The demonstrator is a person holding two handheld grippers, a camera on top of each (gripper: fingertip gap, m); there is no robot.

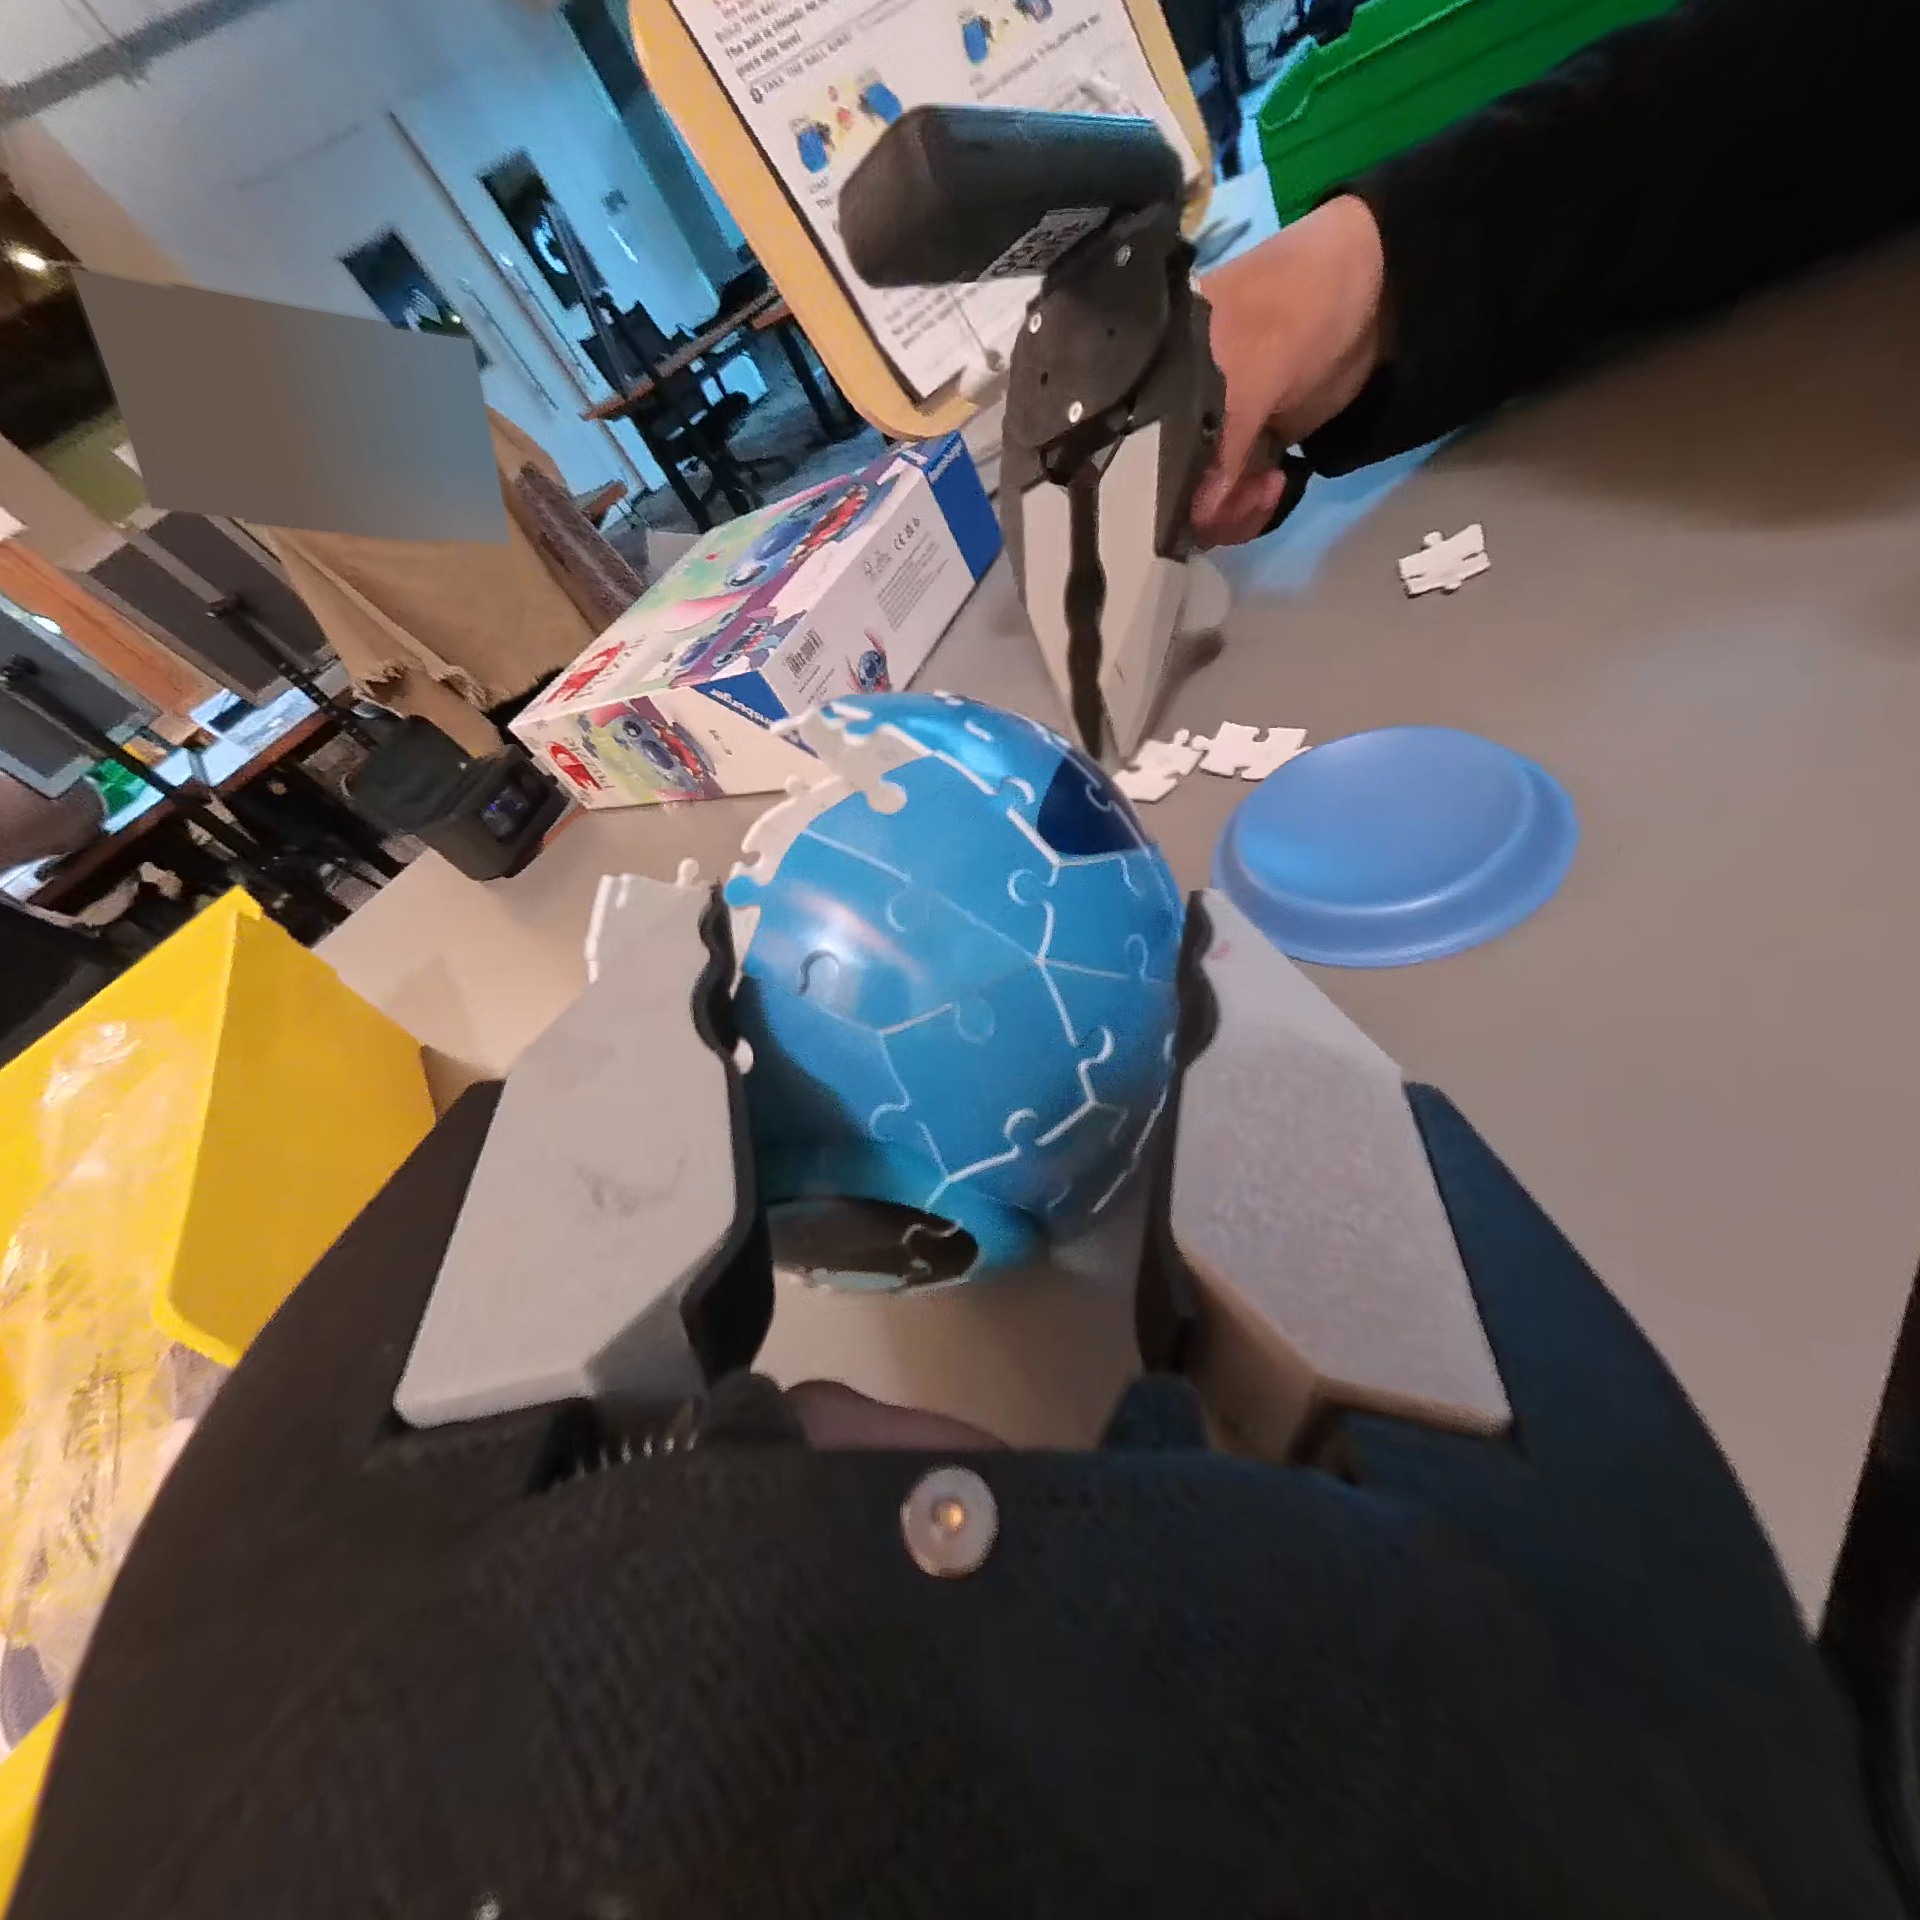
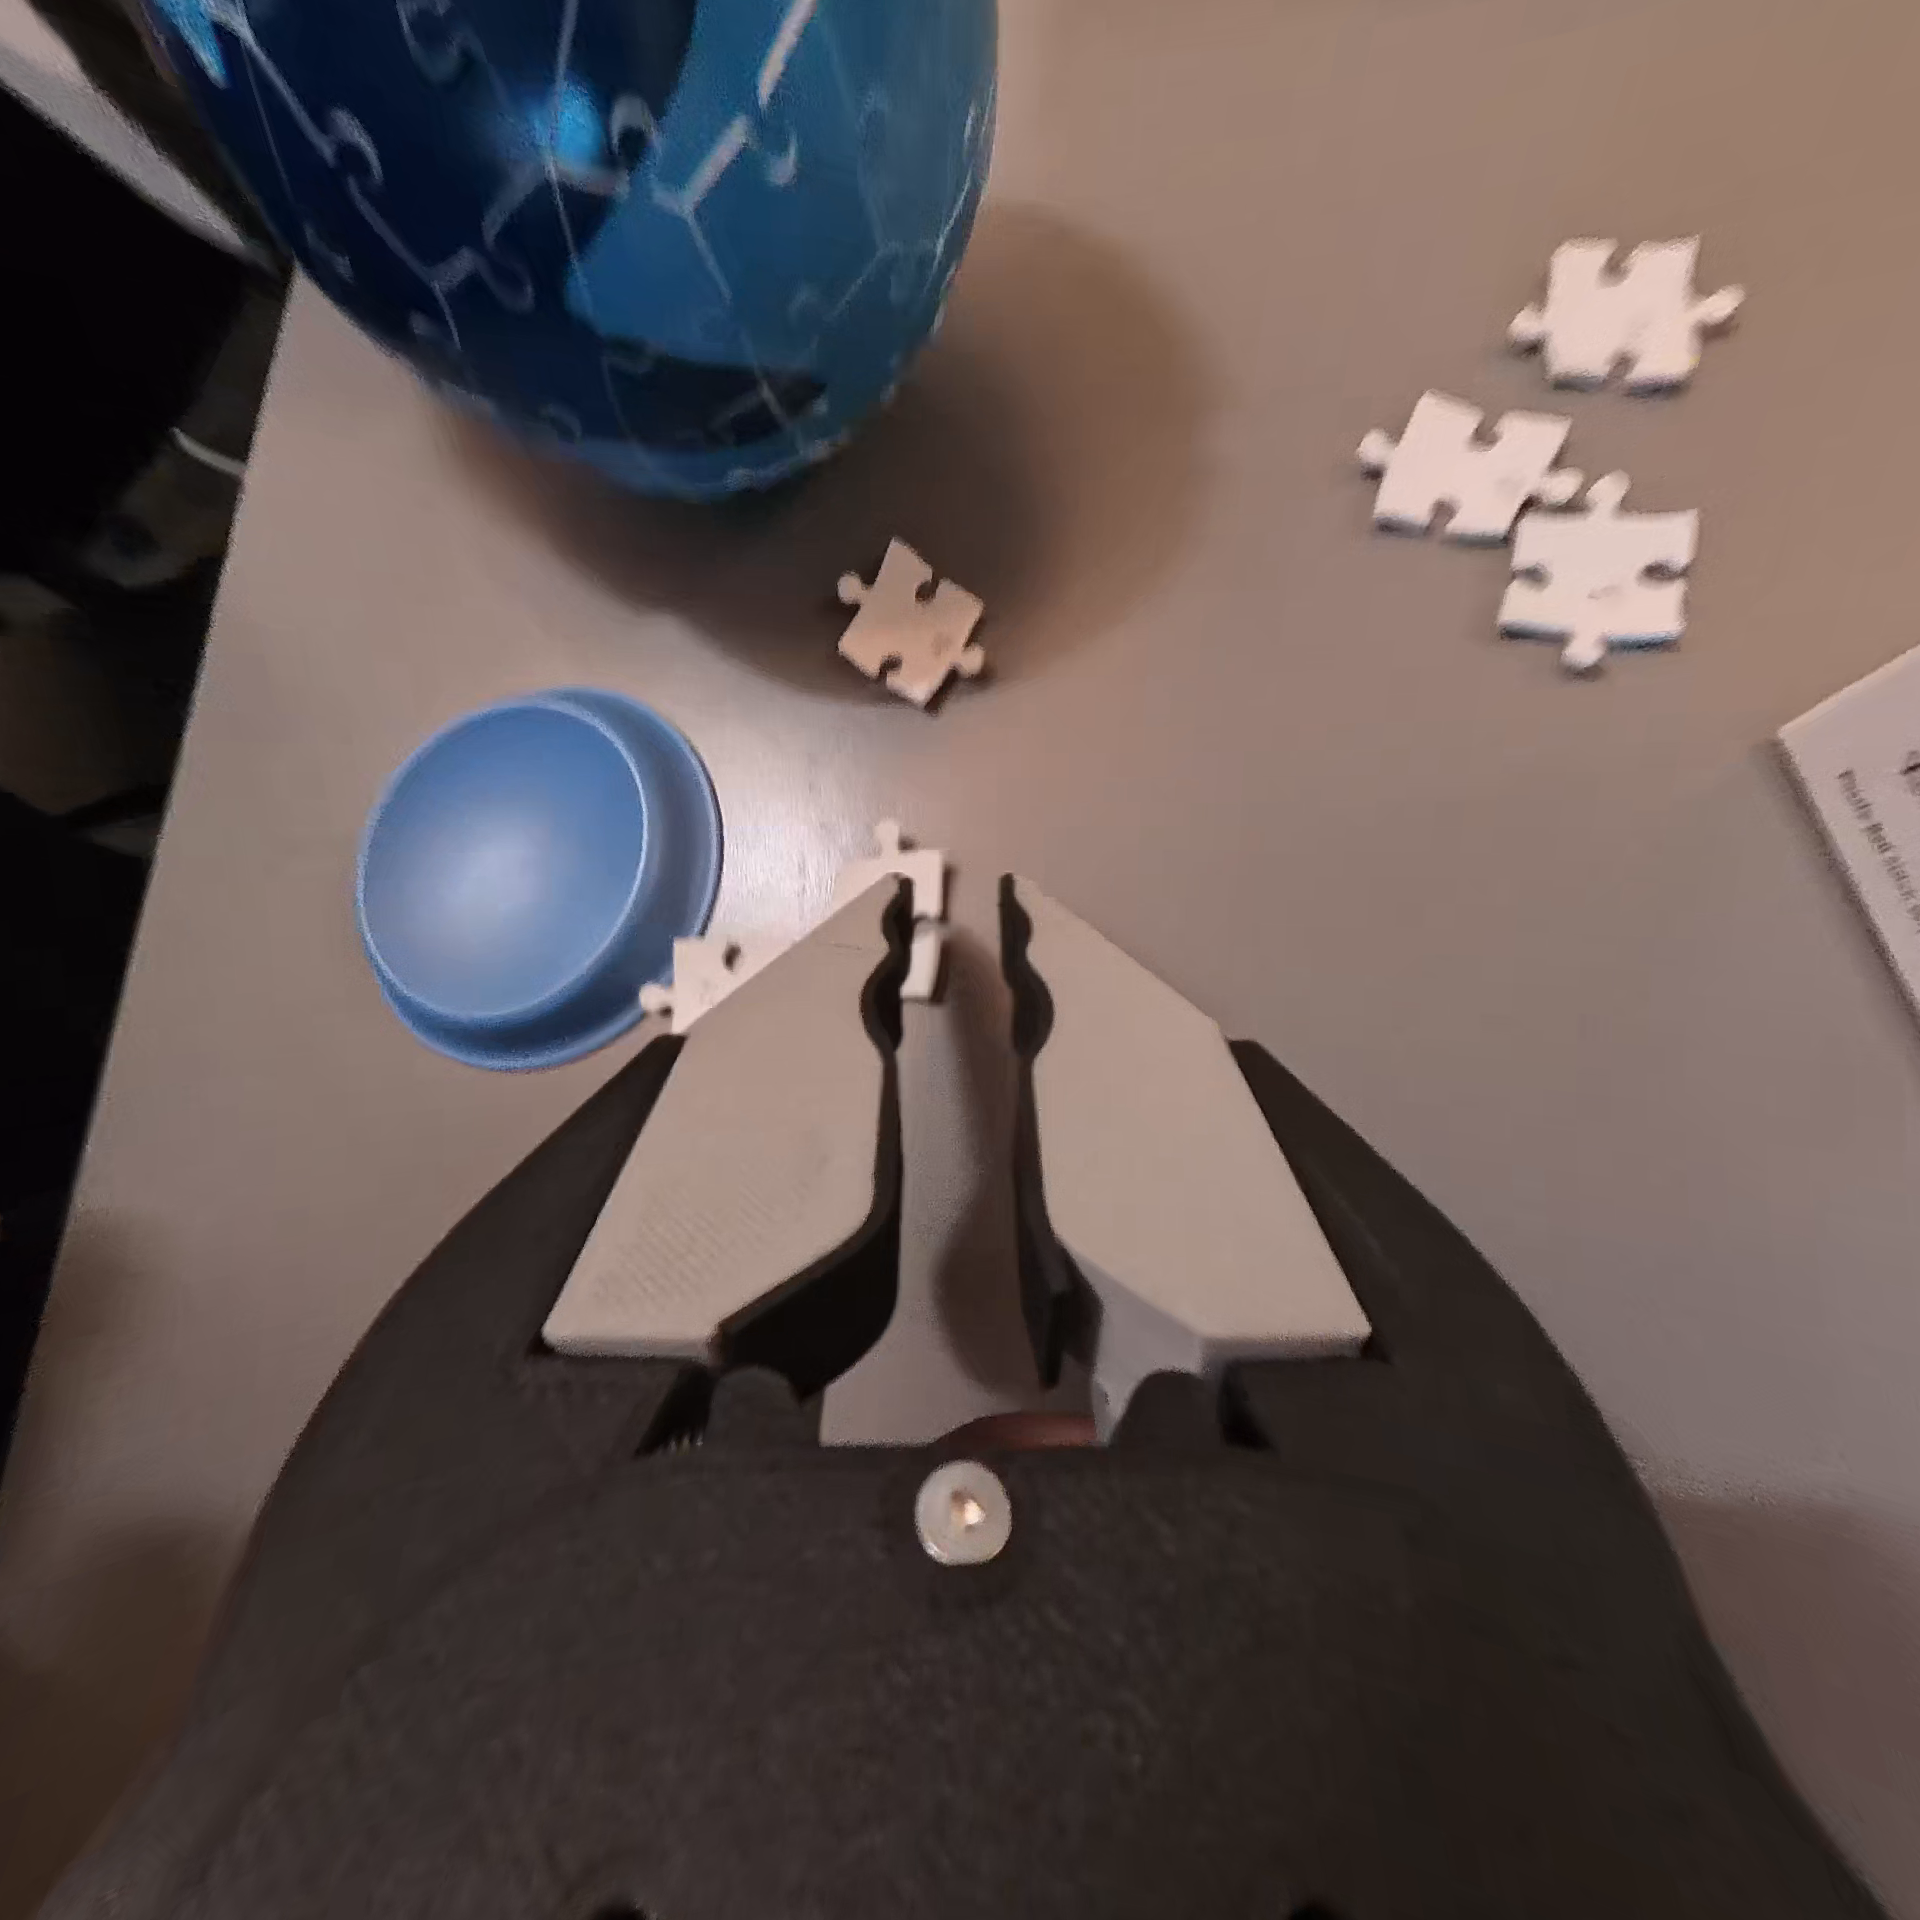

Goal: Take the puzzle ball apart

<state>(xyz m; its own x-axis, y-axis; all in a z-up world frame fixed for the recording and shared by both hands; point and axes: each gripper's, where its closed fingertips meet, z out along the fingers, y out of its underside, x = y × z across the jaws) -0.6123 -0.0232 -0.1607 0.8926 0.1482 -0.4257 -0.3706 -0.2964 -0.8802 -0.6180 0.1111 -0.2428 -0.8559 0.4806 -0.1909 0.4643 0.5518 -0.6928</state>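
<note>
The puzzle ball (image 1: pixel 961 1023) sits between the two fingers of the left gripper (image 1: pixel 951 935), which is clamped on its sides, the dark pads pressing the blue shell left and right. The ball is partly undone: a gap shows at its top, where a few pieces with white undersides (image 1: pixel 847 753) stick up from the edge of the opening. From the right wrist view the ball (image 2: pixel 613 239) appears blurred at the top, with the grey table (image 2: pixel 1299 831) below it; whether it rests on the table or is held just above it cannot be told.

Just beyond the ball, the right gripper (image 1: pixel 1096 717) points down at the table, held by a hand (image 1: pixel 1283 364) in a dark sleeve. Its jaws stand slightly apart, with a narrow gap between the tips (image 2: pixel 951 899), and nothing is pinched between them; a white loose piece (image 2: pixel 920 914) lies on the table under the left finger.

Beside the ball lies a blue round stand (image 1: pixel 1397 847), upside down. More white pieces (image 2: pixel 1538 457) are scattered on the table, well apart from the ball, and one lone piece (image 2: pixel 914 623) lies near it. Behind the ball lies the puzzle box (image 1: pixel 748 655). A yellow bin (image 1: pixel 197 1122) stands near the ball on its other side.
</note>
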